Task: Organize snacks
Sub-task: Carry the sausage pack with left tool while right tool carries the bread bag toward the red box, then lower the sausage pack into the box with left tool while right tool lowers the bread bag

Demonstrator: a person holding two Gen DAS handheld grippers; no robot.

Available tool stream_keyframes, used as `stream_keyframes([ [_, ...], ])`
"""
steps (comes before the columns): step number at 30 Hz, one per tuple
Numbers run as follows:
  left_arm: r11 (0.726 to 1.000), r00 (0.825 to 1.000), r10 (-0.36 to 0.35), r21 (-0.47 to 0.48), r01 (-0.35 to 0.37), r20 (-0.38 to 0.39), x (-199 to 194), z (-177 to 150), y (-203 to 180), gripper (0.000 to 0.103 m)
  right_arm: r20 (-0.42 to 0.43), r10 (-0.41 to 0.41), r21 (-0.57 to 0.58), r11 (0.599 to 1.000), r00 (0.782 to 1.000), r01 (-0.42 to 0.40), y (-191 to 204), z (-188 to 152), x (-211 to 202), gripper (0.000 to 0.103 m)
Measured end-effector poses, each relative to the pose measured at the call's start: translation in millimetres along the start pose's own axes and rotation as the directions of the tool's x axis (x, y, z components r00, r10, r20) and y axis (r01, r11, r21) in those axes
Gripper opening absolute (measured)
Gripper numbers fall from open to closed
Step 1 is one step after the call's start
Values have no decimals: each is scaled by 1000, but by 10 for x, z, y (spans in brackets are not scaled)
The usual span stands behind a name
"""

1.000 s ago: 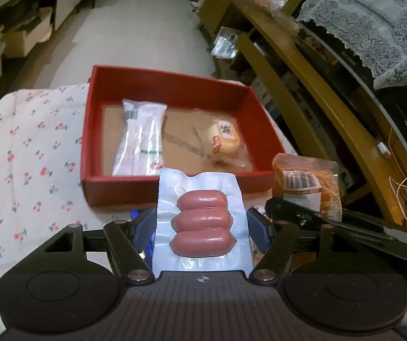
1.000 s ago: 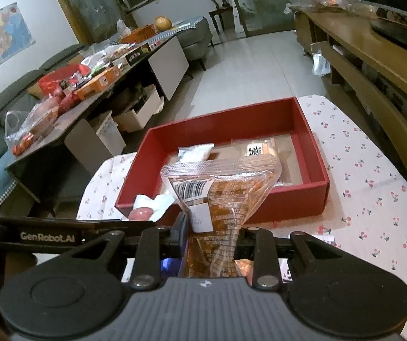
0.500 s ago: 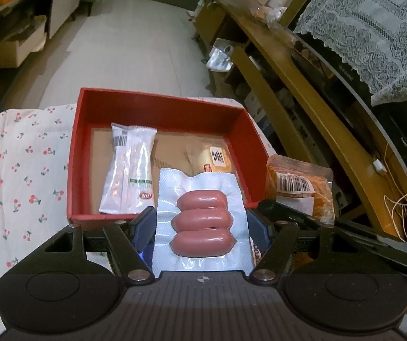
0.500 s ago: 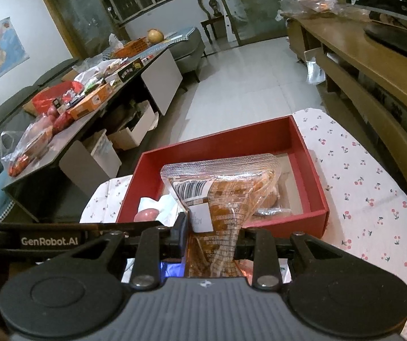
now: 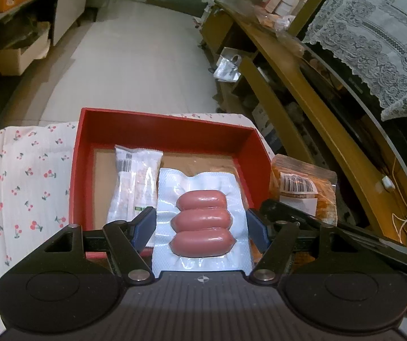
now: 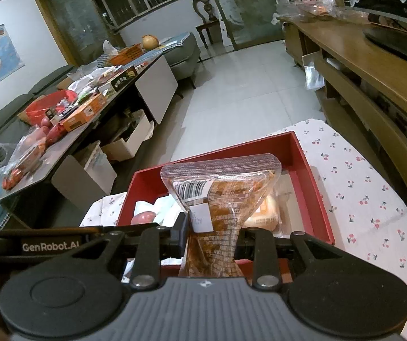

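Starting with the left wrist view: left gripper [image 5: 202,228], black jaws with blue pads, set fairly wide and clamped on the two side edges of a vacuum-sealed sausage pack [image 5: 202,221], a flat white embossed film sheet moulded over three plump, glossy pink sausages stacked crosswise. The pack sits between the pads and juts forward over the near wall of a red box [image 5: 163,130], rectangular, matte red walls, brown cardboard floor. Lying flat inside, left of the pack: a long clear-and-white snack packet [image 5: 135,182] with a barcode at its far end. The box stands on a white cloth [image 5: 24,176] printed with small red cherries. At right, beside the box, an orange snack bag [image 5: 302,182] with a white barcode label shows above a black gripper arm. Right wrist view: right gripper [image 6: 213,234], jaws drawn narrow and pinching the orange snack bag [image 6: 223,196] at its waist, so the crinkled clear film fans out upward to a wide ridged seal; brown-orange contents, barcode and white sticker face the camera. The bag stands upright over the near part of the red box [image 6: 311,176], hiding much of its floor. A pale round bun-like packet [image 6: 265,216] lies in the box just behind the bag.
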State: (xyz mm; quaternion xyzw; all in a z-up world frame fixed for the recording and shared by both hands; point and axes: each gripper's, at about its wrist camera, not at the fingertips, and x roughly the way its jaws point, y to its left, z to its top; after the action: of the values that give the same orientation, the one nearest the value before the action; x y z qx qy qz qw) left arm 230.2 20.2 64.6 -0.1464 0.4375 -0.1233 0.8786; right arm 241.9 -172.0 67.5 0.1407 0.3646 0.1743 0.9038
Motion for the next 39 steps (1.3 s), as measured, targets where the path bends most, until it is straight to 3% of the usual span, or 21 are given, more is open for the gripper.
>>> stream_keyframes([
  [39, 991, 992, 119, -61, -121, -40, 533, 211, 264, 74, -74, -54, -25, 998, 996, 52, -118, 186, 779, 46],
])
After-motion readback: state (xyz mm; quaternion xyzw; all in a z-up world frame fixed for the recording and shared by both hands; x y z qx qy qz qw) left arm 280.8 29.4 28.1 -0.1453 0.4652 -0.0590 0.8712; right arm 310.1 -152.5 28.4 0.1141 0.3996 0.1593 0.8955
